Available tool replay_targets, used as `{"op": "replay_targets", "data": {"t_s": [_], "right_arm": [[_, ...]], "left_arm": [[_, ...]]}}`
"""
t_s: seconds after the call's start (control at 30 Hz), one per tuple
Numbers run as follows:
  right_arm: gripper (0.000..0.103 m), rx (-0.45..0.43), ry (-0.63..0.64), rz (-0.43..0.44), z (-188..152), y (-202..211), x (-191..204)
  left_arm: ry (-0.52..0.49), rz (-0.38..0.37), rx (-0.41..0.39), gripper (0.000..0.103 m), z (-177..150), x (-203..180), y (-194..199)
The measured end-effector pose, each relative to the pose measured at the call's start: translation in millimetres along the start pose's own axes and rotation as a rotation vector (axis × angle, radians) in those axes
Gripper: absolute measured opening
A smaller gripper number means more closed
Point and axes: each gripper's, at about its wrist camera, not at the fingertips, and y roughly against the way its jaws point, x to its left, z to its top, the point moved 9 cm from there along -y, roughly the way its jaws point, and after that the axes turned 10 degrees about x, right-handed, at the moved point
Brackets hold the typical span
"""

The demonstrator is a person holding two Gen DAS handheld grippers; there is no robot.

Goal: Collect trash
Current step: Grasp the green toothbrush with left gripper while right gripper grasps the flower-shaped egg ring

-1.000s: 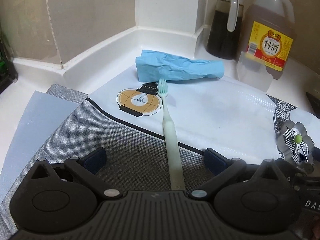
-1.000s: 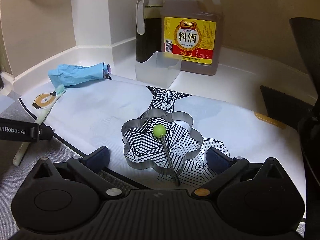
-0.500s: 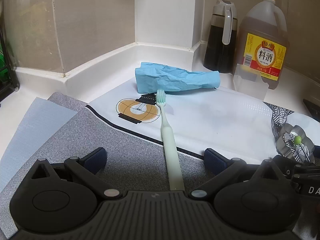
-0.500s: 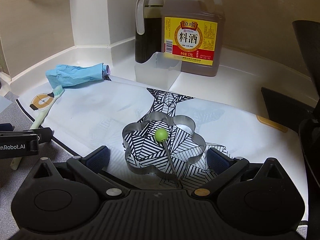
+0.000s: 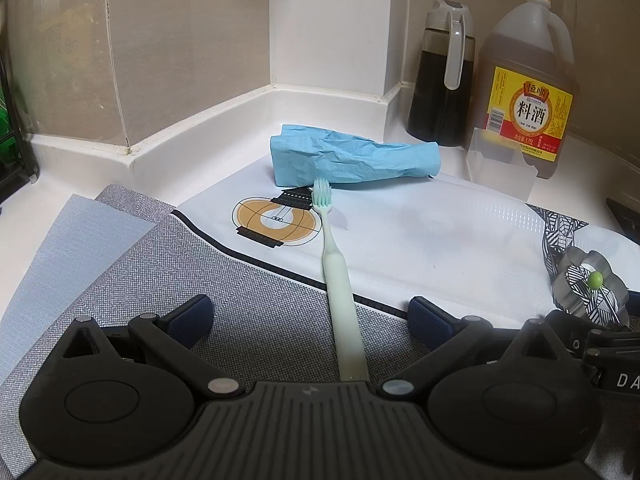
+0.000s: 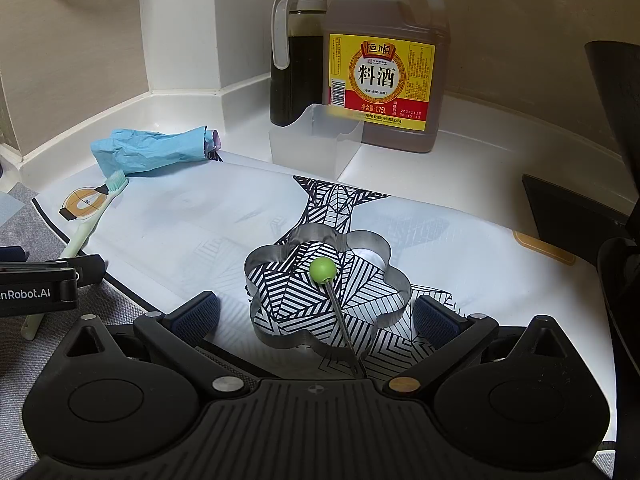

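Both hand-held grippers stand wide apart and hold nothing. We see the left hand-held gripper (image 5: 310,314) low over a grey woven mat (image 5: 224,280), its fingers (image 5: 192,314) either side of a pale green toothbrush (image 5: 338,280); whether they touch the mat we cannot tell. The toothbrush handle end is cut off by the gripper body in the left wrist view, and the bristle head sits just in front of a crumpled blue paper (image 5: 352,158) near the back corner of the counter (image 5: 208,148). From the right wrist view something purple shows at the paper's open end (image 6: 215,136), too small to identify.

We see the right hand-held gripper (image 6: 316,314) straddling a flower-shaped metal ring mold (image 6: 328,280) on a white printed sheet (image 6: 200,216). A thin metal pick with a green ball (image 6: 322,270) leans across the ring; its lower tip disappears under the gripper body. Behind stand a dark-liquid dispenser bottle (image 6: 298,52), a cooking wine jug (image 6: 384,60) and a clear plastic holder (image 6: 316,140) just in front of it. A dark object (image 6: 576,208) at the right is cut off and unidentifiable.
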Motion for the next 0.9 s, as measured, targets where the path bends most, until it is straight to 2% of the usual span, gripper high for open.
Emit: {"op": "replay_targets", "data": {"t_s": [0.3,0.33,0.37,0.4,0.43,0.47,0.57,0.9], "right_arm": [[0.103,-0.001,-0.002,-0.001,0,0,0],[0.100,-0.002,-0.002,-0.003,0,0,0],[0.092,-0.011,-0.002,-0.006,0,2,1],[0.081,-0.030,-0.008,-0.015,0,7,0],[0.080,-0.038,-0.008,-0.008,0,11,0],[0.080,-0.030,-0.015,0.020,-2,14,1],[0.080,-0.029,-0.056,0.070,-8,24,1],[0.080,-0.048,-0.054,0.142,-33,72,5]], "left_arm": [[0.001,0.009,0.020,0.103,2,0,0],[0.010,0.013,0.038,0.095,2,0,1],[0.020,0.016,0.049,0.086,4,1,5],[0.019,0.011,0.060,0.057,5,0,10],[0.019,-0.005,0.081,0.029,5,0,14],[0.029,-0.021,0.106,0.013,5,1,17],[0.076,-0.048,0.115,0.013,0,10,31],[0.076,-0.121,0.053,0.013,-37,29,97]]}}
